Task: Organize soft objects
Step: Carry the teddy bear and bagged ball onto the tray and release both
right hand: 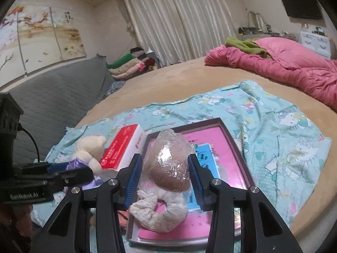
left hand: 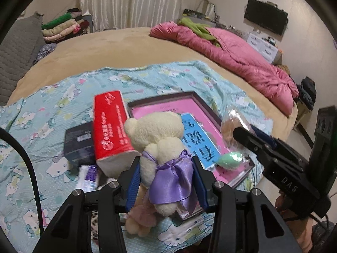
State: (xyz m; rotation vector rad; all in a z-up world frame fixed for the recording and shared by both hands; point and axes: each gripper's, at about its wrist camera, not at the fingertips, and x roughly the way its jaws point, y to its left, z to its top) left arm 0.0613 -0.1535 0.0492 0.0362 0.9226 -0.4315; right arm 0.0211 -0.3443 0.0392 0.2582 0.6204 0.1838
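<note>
Two-handed carry above the bed. I am holding a cream plush bear point(left hand: 160, 145) in a purple satin dress, clenched at its body by the left gripper point(left hand: 166, 181). The right gripper point(right hand: 163, 179) is grasping a brown soft lump wrapped in clear plastic point(right hand: 168, 164). Both items are hanging over the pink-lined tray point(right hand: 231, 147), which is lying on the blue cartoon-print sheet point(right hand: 284, 137), a red tissue pack point(left hand: 111, 124) standing beside it. A white scrunchie point(right hand: 160, 215) and a green sponge point(left hand: 228, 160) are already resting in the tray.

Risks, as I am judging them: the slick wrapper may be sliding between the pads; the bear's satin dress may likewise be slipping; and the two grippers, working close together, may be colliding or toppling the tissue pack.
</note>
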